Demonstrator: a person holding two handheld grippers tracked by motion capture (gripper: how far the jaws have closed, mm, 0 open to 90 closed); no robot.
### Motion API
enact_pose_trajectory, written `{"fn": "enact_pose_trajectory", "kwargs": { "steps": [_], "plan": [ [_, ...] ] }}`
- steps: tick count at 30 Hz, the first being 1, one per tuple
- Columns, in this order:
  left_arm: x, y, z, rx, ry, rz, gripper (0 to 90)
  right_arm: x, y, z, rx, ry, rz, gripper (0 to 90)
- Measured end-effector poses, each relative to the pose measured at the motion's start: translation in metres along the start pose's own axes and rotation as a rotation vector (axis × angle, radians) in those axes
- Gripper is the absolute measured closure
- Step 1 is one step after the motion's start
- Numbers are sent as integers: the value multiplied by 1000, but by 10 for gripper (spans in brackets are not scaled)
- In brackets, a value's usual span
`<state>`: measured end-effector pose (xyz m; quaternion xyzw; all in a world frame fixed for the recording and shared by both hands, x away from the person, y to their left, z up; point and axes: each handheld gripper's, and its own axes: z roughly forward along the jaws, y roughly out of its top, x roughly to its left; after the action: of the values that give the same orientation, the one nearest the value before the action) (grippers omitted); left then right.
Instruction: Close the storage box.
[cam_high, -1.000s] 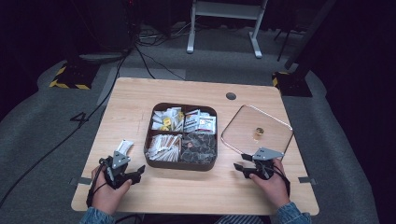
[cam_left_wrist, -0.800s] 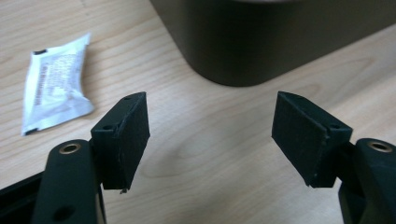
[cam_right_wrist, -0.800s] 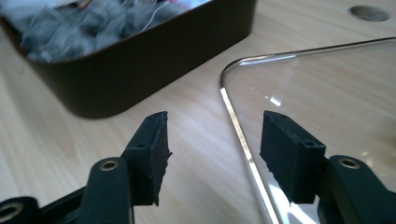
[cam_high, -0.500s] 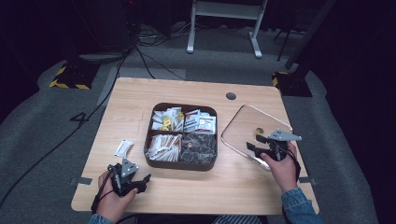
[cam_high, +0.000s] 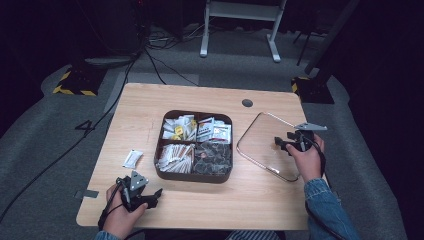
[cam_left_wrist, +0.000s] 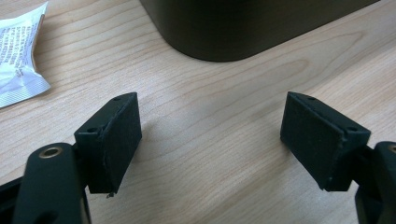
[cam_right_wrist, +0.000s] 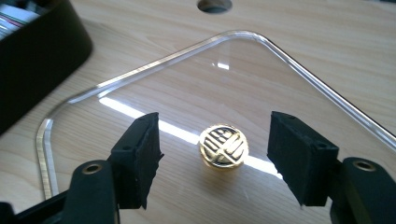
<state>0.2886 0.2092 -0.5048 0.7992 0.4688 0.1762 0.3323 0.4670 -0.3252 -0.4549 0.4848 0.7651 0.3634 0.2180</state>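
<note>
Right tongs (cam_right_wrist: 212, 161) opening, gold knob (cam_right_wrist: 223, 145) between

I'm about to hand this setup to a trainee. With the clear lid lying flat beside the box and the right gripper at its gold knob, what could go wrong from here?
1. The right gripper has just been opening; its jaws flank the gold knob without touching. The knob looks small and shiny, so a grip might slip.
2. The clear lid lies near the table's right edge; a nudge could slide it off.
3. The loose packet sits outside the box and may be forgotten.
</note>
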Motion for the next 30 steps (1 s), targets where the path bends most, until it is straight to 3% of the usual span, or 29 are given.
{"fn": "enact_pose_trajectory", "kwargs": {
  "steps": [4,14,30],
  "plan": [
    [0,0,0,0,-1,1,205,-3,-3,11,60,-15,2,338],
    [0,0,0,1,-2,2,203,1,-10,29,105,-1,9,379],
    [0,0,0,1,-2,1,202,-3,-19,37,54,-20,29,535]
  ]
}}
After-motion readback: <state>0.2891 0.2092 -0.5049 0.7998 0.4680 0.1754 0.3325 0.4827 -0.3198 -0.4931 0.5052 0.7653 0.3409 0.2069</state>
